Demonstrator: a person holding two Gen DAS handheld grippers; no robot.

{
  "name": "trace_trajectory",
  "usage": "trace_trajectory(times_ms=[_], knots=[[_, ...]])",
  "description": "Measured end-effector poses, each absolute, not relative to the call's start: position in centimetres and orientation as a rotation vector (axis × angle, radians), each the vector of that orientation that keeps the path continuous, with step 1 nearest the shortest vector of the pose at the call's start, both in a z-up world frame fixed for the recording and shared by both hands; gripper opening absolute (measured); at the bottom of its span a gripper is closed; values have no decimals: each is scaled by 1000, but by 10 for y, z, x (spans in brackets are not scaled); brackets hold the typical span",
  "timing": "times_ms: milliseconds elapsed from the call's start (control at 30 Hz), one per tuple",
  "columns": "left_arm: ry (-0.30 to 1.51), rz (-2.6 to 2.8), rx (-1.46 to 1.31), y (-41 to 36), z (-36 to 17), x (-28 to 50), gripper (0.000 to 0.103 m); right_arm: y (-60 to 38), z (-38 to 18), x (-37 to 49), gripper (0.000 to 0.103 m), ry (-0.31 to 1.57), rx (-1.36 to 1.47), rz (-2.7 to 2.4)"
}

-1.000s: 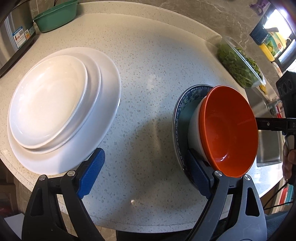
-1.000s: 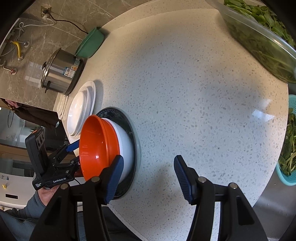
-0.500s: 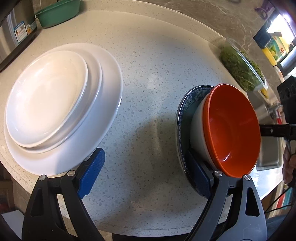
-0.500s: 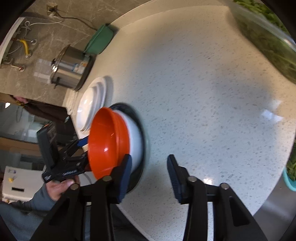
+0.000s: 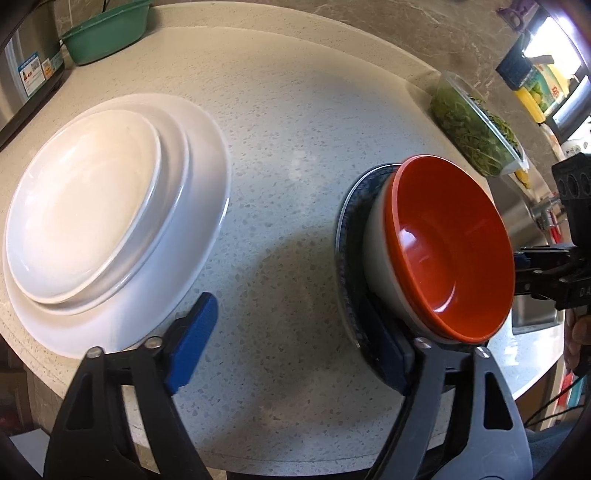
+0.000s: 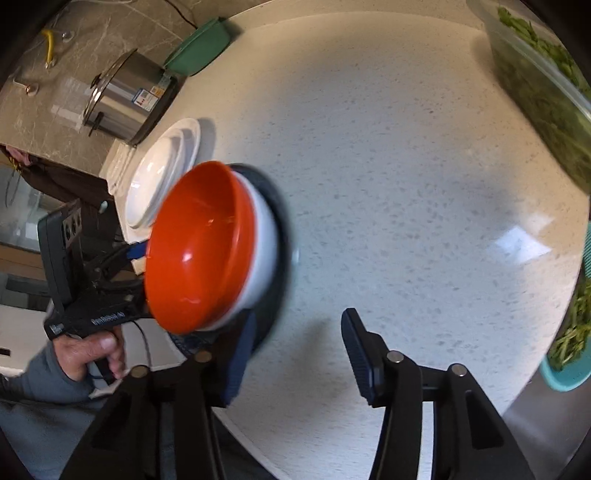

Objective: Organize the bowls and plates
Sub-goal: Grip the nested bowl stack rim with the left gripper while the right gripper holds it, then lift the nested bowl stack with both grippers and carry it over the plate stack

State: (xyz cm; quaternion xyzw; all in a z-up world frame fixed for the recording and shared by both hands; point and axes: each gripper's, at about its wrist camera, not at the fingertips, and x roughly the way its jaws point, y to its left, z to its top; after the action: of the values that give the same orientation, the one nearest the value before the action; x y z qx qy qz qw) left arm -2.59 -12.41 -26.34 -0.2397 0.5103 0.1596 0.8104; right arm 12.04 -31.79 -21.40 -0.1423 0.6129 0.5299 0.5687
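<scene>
An orange bowl (image 5: 454,251) sits nested in a white bowl (image 5: 376,258) on a dark blue-patterned plate (image 5: 351,221) at the right. A stack of white plates (image 5: 110,206) lies to the left. My left gripper (image 5: 288,306) hangs over bare counter between them. Its jaws are closing with nothing between them, and its right pad is at the dark plate's near rim. My right gripper (image 6: 299,317) is beside the orange bowl (image 6: 199,247). Its jaws are opening slightly over bare counter, the left pad against the dark plate (image 6: 280,236).
A green basin (image 5: 107,33) and a steel pot (image 6: 125,99) stand at the back left. A clear tub of greens (image 5: 476,129) is at the back right, a teal colander of greens (image 6: 569,343) beyond it. A hand (image 6: 92,350) holds the left gripper off the counter's edge.
The left gripper's jaws have narrowed. The right gripper has narrowed too, rolled, and come closer to the bowl stack, which looks larger in its view.
</scene>
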Motion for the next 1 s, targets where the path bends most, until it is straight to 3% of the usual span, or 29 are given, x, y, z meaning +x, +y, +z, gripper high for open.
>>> trace_trajectory(times_ms=[167, 233, 300, 500, 633, 767, 833, 900, 1000], knots=[[1083, 334, -513, -123, -263, -23, 70, -316, -220, 123, 44, 1438, -278, 1231], [1083, 334, -513, -122, -263, -21, 70, -313, -221, 118, 56, 1407, -321, 1232], [1080, 335, -519, -121, -264, -21, 70, -312, -222, 120, 60, 1403, -332, 1202], [1092, 341, -525, -124, -265, -16, 70, -310, -219, 127, 60, 1418, -317, 1096], [1088, 351, -537, -124, -266, -16, 70, -306, -220, 130, 50, 1434, -272, 1089], [1082, 359, -556, -120, -266, -18, 69, -305, -222, 129, 49, 1386, -260, 1179], [1074, 347, -562, -120, -265, -20, 61, -305, -222, 125, 48, 1341, -282, 1224], [1064, 332, -546, -124, -261, -19, 46, -306, -222, 125, 47, 1348, -275, 1217], [1059, 303, -532, -129, -256, -12, 28, -304, -222, 126, 40, 1364, -240, 1211]])
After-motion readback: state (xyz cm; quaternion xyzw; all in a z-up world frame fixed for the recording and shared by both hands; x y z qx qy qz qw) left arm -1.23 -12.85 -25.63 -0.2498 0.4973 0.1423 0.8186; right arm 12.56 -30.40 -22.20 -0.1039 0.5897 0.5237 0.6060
